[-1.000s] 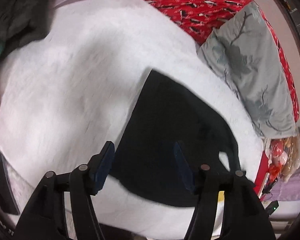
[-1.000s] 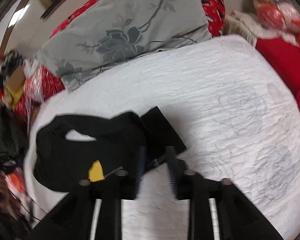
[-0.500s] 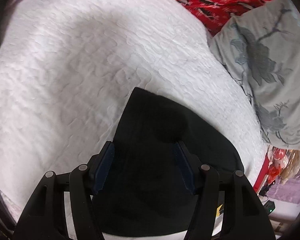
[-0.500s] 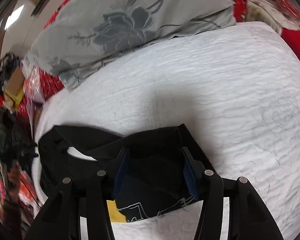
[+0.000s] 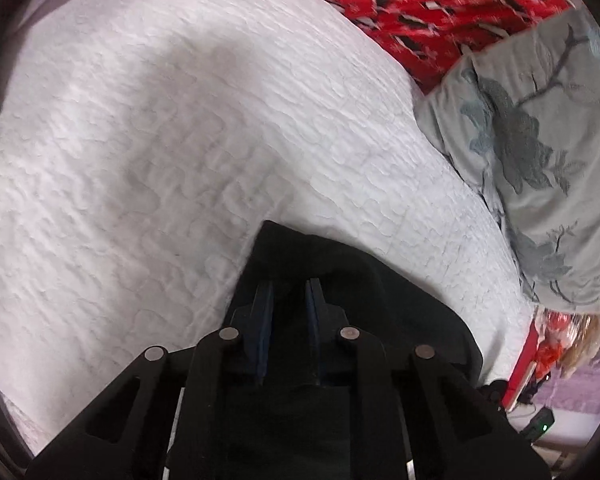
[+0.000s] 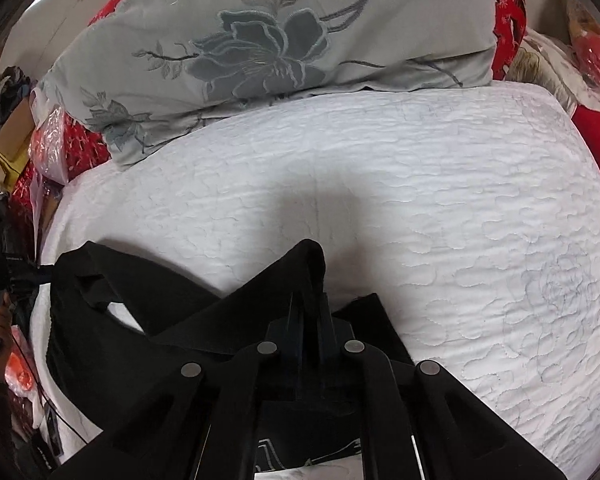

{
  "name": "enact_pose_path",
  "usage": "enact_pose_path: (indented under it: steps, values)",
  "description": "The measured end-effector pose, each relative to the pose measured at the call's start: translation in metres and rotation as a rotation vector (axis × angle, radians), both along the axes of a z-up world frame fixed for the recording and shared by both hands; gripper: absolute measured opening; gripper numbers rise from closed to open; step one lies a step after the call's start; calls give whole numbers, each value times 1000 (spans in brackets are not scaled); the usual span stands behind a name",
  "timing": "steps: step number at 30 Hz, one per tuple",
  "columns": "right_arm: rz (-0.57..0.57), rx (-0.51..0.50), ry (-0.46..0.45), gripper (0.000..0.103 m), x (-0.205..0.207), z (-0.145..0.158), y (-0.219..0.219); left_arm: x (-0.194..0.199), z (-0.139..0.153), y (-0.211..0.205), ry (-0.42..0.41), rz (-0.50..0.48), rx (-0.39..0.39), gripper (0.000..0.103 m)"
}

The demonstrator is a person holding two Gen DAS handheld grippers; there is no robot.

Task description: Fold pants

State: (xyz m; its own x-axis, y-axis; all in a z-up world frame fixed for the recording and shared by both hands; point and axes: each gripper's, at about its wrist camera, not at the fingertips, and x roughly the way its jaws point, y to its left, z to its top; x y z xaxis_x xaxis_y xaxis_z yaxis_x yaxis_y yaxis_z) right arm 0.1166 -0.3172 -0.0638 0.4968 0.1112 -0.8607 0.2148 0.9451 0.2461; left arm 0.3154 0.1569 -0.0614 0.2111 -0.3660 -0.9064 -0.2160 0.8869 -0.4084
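Note:
The black pants [image 5: 388,304] lie on a white quilted bed cover [image 5: 180,140]. My left gripper [image 5: 289,286] is shut on a corner of the pants, with black cloth bunched between its blue pads. In the right wrist view the pants [image 6: 148,332] spread to the left, with a gap of white cover showing through. My right gripper [image 6: 309,300] is shut on a raised peak of the pants, which stands up above the fingers. A second flat black corner [image 6: 374,316] lies just right of that gripper.
A grey pillow with a dark flower print [image 6: 276,52] lies at the far edge of the bed; it also shows in the left wrist view [image 5: 540,152]. Red patterned bedding [image 5: 420,12] lies behind it. Clutter and bags [image 6: 16,152] stand off the bed's left side.
Both grippers have come down onto the pants and closed on the cloth. They were open half a second ago. The right one now lifts a fold into a peak.

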Motion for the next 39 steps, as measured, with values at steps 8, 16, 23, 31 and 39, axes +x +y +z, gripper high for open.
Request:
enact_pose_path:
  steps: [8, 16, 23, 31, 39]
  values:
    - [-4, 9, 15, 5, -3, -3, -1, 2, 4, 12, -48, -6, 2, 60]
    - [-17, -3, 34, 5, 4, -10, -3, 18, -8, -23, 58, -34, 88, 22]
    - [-12, -36, -2, 4, 8, 5, -1, -16, 47, -19, -8, 105, 123, 20]
    - [38, 22, -155, 4, -55, 36, 1, -135, 105, -37, -177, 10, 128, 20]
    - [-22, 25, -52, 9, -107, -5, -9, -202, 21, -23, 77, 71, 204, 21]
